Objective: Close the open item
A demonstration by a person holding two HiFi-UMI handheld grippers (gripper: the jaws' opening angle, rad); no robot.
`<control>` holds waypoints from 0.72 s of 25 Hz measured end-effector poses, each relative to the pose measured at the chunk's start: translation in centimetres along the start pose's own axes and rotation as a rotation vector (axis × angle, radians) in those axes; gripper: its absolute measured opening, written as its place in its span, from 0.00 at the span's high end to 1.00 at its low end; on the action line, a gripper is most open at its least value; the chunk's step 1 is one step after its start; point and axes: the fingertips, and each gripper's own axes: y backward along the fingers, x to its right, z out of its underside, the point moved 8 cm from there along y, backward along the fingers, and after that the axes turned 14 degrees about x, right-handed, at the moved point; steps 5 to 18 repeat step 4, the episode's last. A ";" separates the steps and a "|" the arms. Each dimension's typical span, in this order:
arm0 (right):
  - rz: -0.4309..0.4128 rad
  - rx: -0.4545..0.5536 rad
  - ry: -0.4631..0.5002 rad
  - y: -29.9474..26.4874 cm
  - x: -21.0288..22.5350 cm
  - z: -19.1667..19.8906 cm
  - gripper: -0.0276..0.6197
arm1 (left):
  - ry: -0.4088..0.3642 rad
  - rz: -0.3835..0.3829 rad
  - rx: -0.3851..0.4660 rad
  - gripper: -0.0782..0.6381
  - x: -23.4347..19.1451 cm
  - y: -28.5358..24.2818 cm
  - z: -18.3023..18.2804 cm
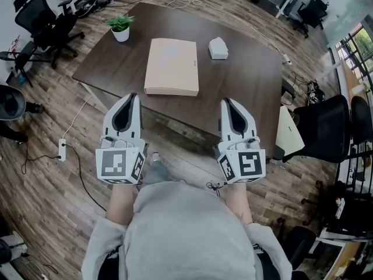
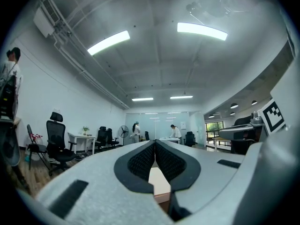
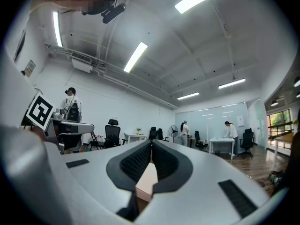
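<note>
Fingers [image 2: 140, 162] of the left gripper [image 1: 133, 96] were pressed together with nothing between them, and the fingers [image 3: 137, 161] of the right gripper [image 1: 224, 101] were closed in the same way, also empty. Both grippers were held on the near side of the box [image 1: 172, 66], apart from it, one toward its left and one toward its right, about over the near edge of the table [image 1: 245, 89].

The pale pink box lay flat about in the middle of the dark brown table, and its lid seemed to be down. To the left of the box and a little farther stood a small potted plant [image 1: 120, 27]. Just to the right of the box, near its far corner, lay a small white object [image 1: 218, 48].

Around the box and its table was a wooden floor [image 1: 52, 179]. Far to the left of the box stood a black office chair [image 1: 41, 17], and another dark chair [image 1: 326, 127] stood well to its right. Long ceiling lights [image 2: 108, 42] were on, and far beyond the box two people [image 2: 136, 130] stood by white desks.
</note>
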 end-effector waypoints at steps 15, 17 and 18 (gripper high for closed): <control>-0.005 0.003 0.003 0.3 0.2 -0.3 0.94 | -0.005 0.005 -0.008 0.88 0.5 0.1 0.0; -0.005 0.003 0.003 0.3 0.2 -0.3 0.94 | -0.005 0.005 -0.008 0.88 0.5 0.1 0.0; -0.005 0.003 0.003 0.3 0.2 -0.3 0.94 | -0.005 0.005 -0.008 0.88 0.5 0.1 0.0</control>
